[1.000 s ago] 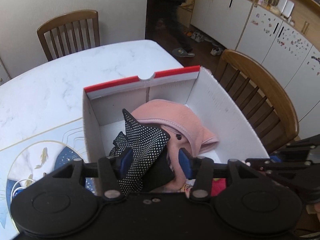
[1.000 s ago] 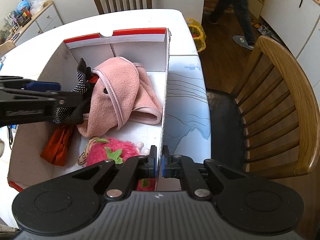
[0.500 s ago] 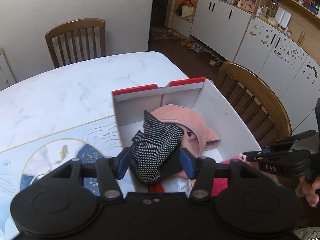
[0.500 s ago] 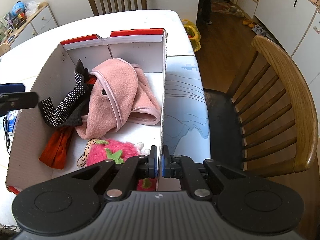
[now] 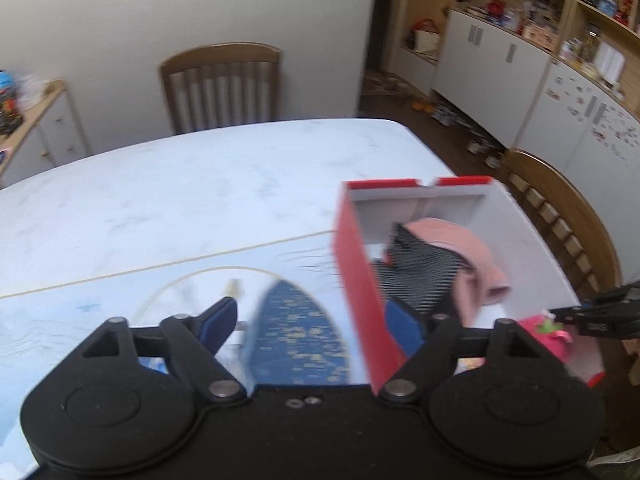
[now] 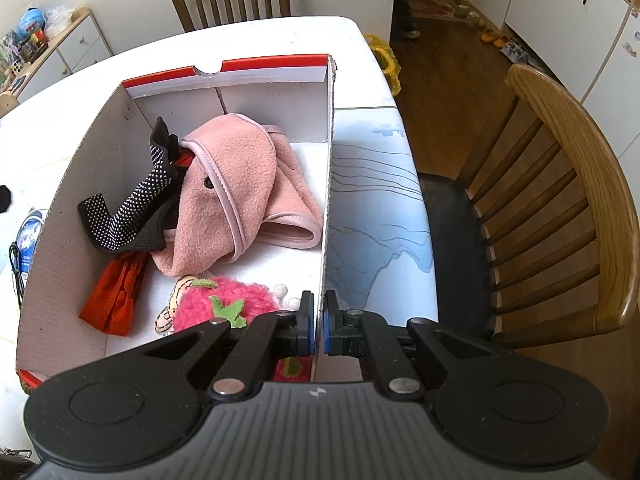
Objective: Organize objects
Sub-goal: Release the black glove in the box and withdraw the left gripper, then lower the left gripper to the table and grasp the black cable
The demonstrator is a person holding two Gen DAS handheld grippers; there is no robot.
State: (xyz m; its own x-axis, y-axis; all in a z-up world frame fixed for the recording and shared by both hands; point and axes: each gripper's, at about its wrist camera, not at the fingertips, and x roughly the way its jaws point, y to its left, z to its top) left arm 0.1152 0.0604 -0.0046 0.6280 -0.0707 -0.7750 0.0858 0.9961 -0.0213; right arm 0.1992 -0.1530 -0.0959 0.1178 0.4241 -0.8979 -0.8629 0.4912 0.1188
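Right wrist view is showing a red-and-white cardboard shoebox point(image 6: 224, 80) sitting on a white marble-patterned table point(image 6: 280, 34), its plain white interior open to the camera. Going left to right inside it, a crumpled orange-red cloth point(image 6: 116, 300) is lying against the left wall, a black glove with white grip dots point(image 6: 132, 212) is draping above it, and a soft pink fleece garment with a smooth pink trim point(image 6: 240, 188) is filling the middle. A fuzzy hot-pink plush strawberry with green felt leaves point(image 6: 224, 306) is sitting at the near end, partly hidden behind the right gripper point(image 6: 319, 324). That gripper is pinching the box's thin right wall, its blue pads closed tight on the cardboard edge. A printed blue-and-white mat point(image 6: 372, 220) is lying just beside the box, and a curved wooden chair point(image 6: 568, 208) is standing to the right.

Left wrist view is blurring with motion. The left gripper point(image 5: 316, 328) is standing over the mat point(image 5: 296, 320) outside the box's red left wall point(image 5: 356, 276), its jaws opening wide; that wall and the mat are showing between the fingers, but nothing is gripped. The dotted glove point(image 5: 420, 268) and pink fleece point(image 5: 472, 248) are lying inside the box, their lower parts cut off by the right finger. The plush point(image 5: 548, 332) is only a pink smear at the right.
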